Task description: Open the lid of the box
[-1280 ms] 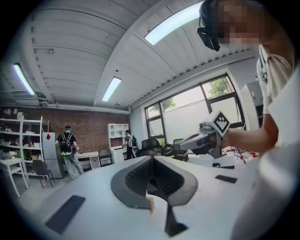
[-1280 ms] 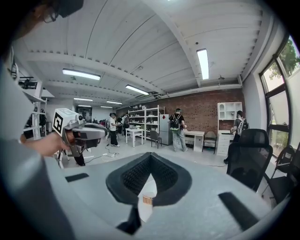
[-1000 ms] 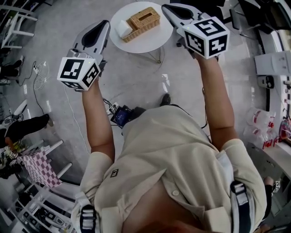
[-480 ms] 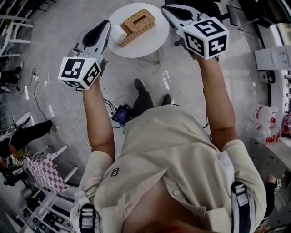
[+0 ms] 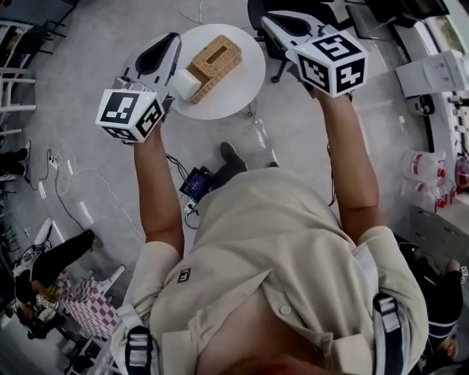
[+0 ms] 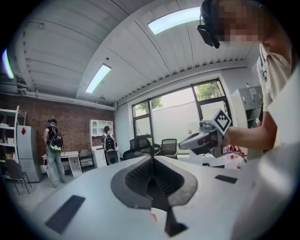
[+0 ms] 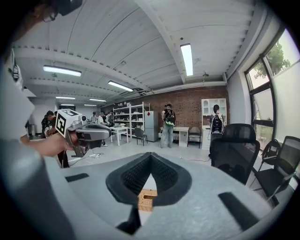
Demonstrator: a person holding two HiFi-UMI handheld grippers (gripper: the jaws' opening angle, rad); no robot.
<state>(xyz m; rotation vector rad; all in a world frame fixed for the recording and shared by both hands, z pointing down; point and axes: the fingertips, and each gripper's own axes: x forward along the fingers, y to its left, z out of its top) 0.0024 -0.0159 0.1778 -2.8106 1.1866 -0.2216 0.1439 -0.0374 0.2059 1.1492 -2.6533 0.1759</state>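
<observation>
**Approach to the box, both grippers raised.** Nearest me, my left gripper (image 5: pixel 173 38) is held above the left rim of the round white table (image 5: pixel 245 91), its jaws pressed together on nothing. My right gripper (image 5: pixel 268 19) is held off the table's far right side, likewise closed and empty. On the table, left of centre, lies the tan woven rectangular box (image 5: pixel 214 60), its slotted lid on and flat. A small white block (image 5: pixel 185 84) sits just beside the box's near end. Past the table stands a black office chair (image 7: pixel 234 150). I judge that the step goes best if I spread both jaws before descending. One gripper should then steady the box body, which will probably slide on the smooth top, while the other pinches a lid edge and lifts straight up.
</observation>
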